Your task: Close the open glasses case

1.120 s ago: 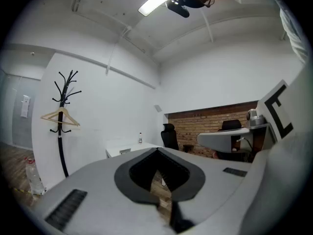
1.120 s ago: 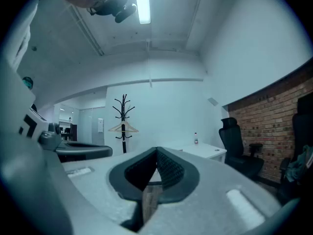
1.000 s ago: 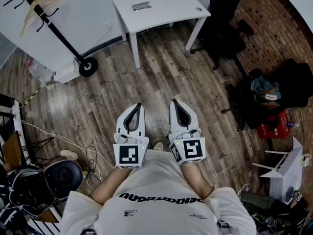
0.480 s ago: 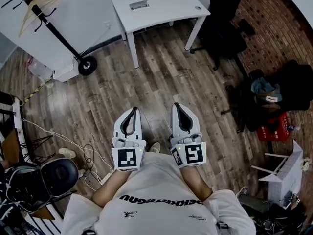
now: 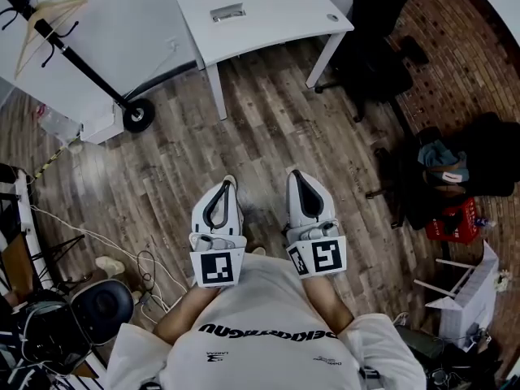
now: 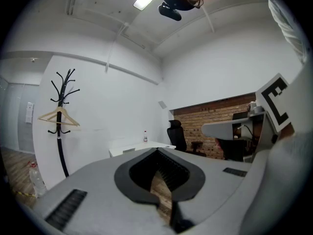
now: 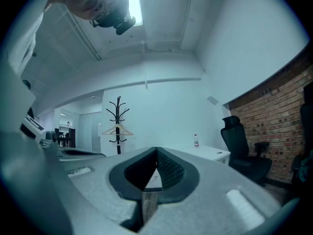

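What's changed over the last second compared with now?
The left gripper and right gripper slid slightly down the head view, toward the person's body; the floor drifted a little left and down too, so the camera itself moved. Nothing was taken hold of or let go. Both grippers stay shut and empty, side by side above it; the case still lies on the table, far from both.

In the head view, the left gripper [image 5: 228, 182] and right gripper [image 5: 294, 175] sit side by side at centre, apart, above the floor [image 5: 268, 128]. A table [image 5: 276, 15] stands at 12 o'clock, with a small object [image 5: 227, 12] on it. A coat stand [image 5: 73, 55] is at 10 o'clock, an office chair [image 5: 378, 47] at 1 o'clock and a crate [image 5: 451, 222] at 3 o'clock.
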### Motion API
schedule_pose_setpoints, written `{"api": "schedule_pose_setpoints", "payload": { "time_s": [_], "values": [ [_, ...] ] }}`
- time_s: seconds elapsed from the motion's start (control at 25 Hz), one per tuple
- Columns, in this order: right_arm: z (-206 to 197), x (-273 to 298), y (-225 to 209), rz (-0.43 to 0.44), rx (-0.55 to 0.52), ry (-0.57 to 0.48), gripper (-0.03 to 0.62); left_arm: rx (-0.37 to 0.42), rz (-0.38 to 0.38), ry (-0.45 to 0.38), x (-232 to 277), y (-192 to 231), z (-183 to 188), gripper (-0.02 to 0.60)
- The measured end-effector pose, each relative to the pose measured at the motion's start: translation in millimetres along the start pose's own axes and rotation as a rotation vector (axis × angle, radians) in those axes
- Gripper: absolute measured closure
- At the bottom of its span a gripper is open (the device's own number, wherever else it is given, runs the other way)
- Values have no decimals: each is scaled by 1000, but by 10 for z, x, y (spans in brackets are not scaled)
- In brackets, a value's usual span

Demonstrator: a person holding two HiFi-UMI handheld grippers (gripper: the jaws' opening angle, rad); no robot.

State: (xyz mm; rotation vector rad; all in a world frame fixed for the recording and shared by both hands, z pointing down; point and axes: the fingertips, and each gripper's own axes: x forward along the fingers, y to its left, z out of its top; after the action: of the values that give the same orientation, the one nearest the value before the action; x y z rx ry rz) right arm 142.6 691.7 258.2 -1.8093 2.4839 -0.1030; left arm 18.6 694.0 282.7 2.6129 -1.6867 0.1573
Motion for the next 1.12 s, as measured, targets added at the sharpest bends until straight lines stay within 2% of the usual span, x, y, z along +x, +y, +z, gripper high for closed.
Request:
{"api": "schedule_pose_setpoints", "payload": {
  "time_s": [0.32, 0.64, 0.88, 1.12],
  "values": [
    [125, 1489, -167, -16, -11, 20, 595, -24, 12, -9, 1200, 956, 256, 584],
    [258, 2804, -240, -33, -9, 26, 595, -42, -32, -14, 2254, 1734, 450, 584],
    [256, 3501, -288, -56, -48, 43, 595, -48, -53, -32, 2812, 2165, 529, 584],
    [265, 3969, -303, -54, -38, 55, 595, -74, -62, -20, 3202, 2443, 529, 584]
  ]
}}
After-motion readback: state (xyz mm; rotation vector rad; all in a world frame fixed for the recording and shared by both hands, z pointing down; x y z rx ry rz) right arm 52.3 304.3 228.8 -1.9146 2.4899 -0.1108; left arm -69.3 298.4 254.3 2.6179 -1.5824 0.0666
